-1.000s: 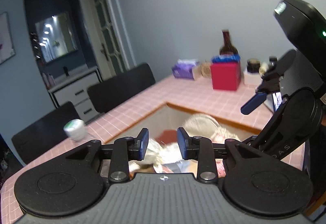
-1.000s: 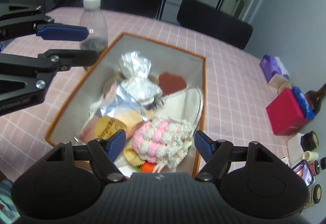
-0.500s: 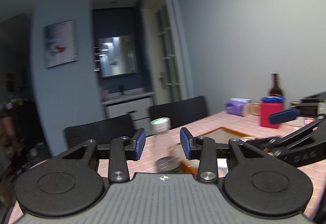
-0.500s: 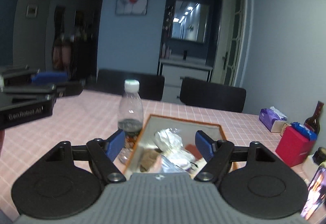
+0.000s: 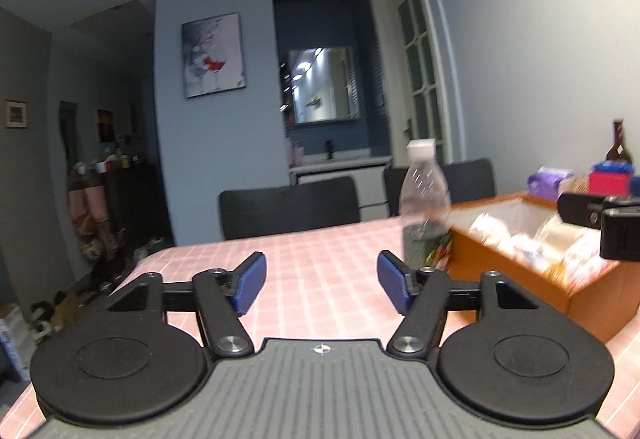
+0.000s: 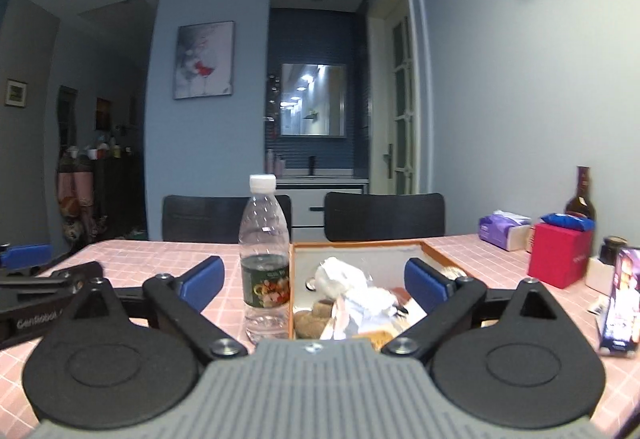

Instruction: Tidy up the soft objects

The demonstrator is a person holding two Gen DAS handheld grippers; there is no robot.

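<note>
Pink-checked tabletop (image 6: pixel 472 251) carries an orange box (image 6: pixel 438 253) of soft items, water bottle (image 6: pixel 264 259) beside it. Left gripper (image 5: pixel 318 281) and right gripper (image 6: pixel 314 281), both empty, are opening; likely next: reach into the box.

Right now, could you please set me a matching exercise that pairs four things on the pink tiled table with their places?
Things:
1. clear plastic water bottle
2. orange-rimmed cardboard box
3. red square box
4. purple tissue pack

Places:
A. far right, beside the dark glass bottle
B. behind the red box
C. just left of the cardboard box
D. centre, holding soft items

Pairs: 1-C, 2-D, 3-A, 4-B
</note>
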